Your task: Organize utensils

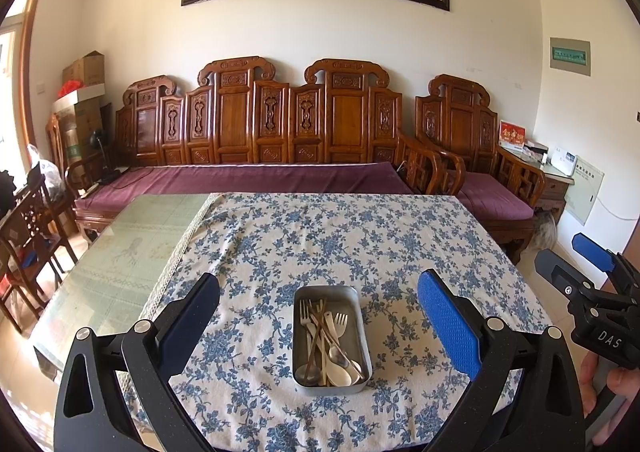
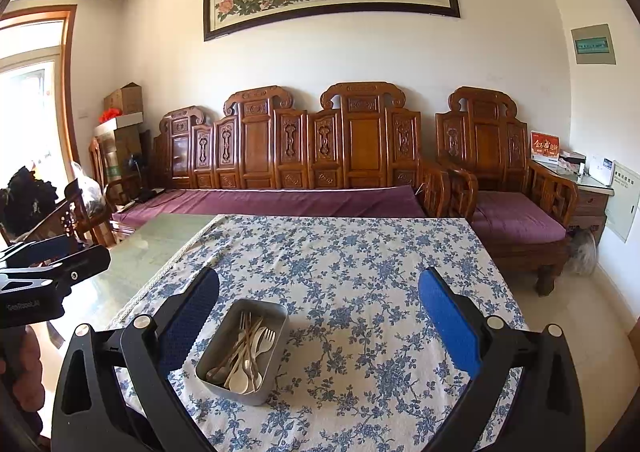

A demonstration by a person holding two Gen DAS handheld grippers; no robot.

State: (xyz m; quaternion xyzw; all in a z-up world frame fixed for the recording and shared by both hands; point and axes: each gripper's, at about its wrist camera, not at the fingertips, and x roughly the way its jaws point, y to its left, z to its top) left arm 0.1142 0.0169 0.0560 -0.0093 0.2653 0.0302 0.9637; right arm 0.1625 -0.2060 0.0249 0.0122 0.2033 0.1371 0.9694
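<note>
A grey metal tin [image 1: 362, 322] rests on the blue-flowered tablecloth [image 1: 340, 244]; inside lie several forks, spoons and thin chopsticks [image 1: 326, 340]. My left gripper [image 1: 319, 298] hovers above and nearer than the tin, open, nothing between its blue pads. In the right wrist view the same tin [image 2: 220, 340] lies low and left, near the left finger of my right gripper [image 2: 319, 298], which is also open and holds nothing. Each gripper shows at the edge of the other's view: the right gripper [image 1: 600, 292] and the left gripper [image 2: 52, 268], each with a hand on it.
The cloth covers the right part of a glass-topped table [image 1: 132, 252]. A carved wooden sofa [image 1: 280, 132] with purple cushions runs behind it, an armchair [image 1: 480, 156] to the right. Wooden chairs [image 1: 28, 236] stand at the left; tiled floor lies right of the table.
</note>
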